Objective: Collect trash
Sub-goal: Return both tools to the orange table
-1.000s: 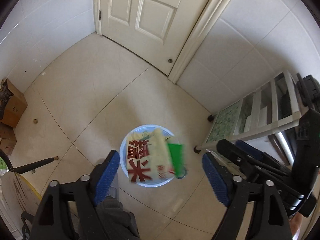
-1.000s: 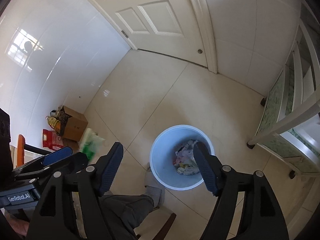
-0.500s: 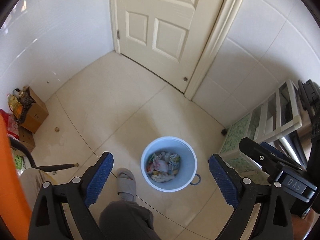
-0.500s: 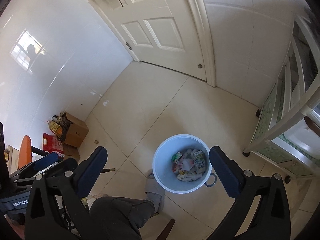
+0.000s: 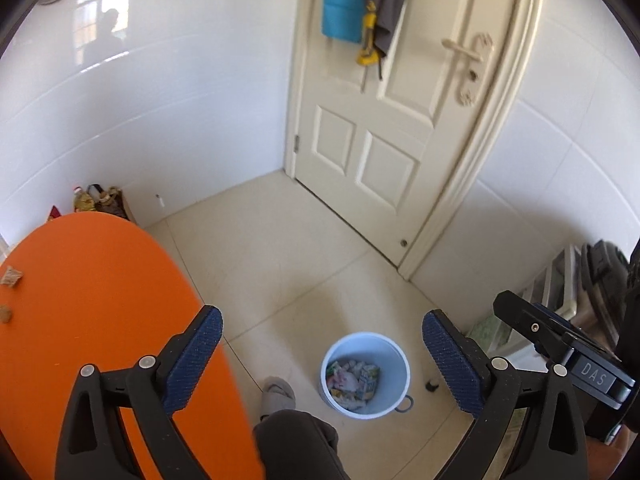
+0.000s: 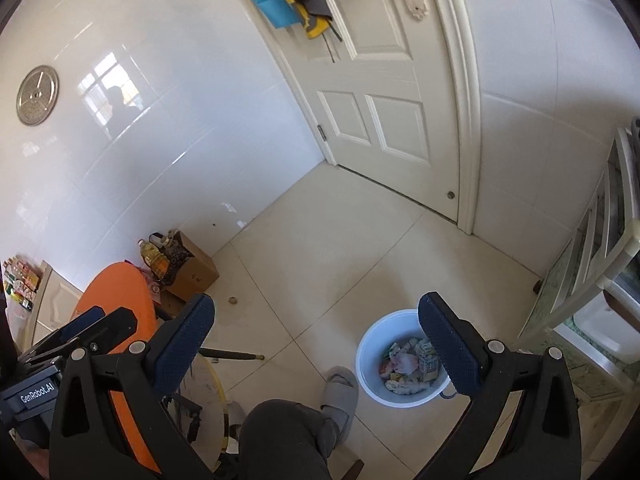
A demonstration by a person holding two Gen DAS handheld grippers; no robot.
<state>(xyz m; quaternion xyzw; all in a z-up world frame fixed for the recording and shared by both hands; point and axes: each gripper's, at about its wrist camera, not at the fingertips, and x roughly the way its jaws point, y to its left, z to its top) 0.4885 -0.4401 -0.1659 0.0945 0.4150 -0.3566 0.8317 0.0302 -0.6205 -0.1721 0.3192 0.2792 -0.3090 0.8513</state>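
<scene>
Between pickups: both the left hand-held gripper [image 5: 322,350] and right hand-held gripper [image 6: 316,330] gape wide, empty, above the bin [image 5: 394,402] (part-filled). Next move, likely: reach scraps [image 5: 10,276] on the orange surface [image 5: 92,300].

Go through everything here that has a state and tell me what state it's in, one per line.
Left gripper: open, empty.
Right gripper: open, empty.
Bucket: upright, partly filled with trash.
Door: closed.
Cardboard box: open, bottles beside it.
Orange table: scraps on top.
</scene>
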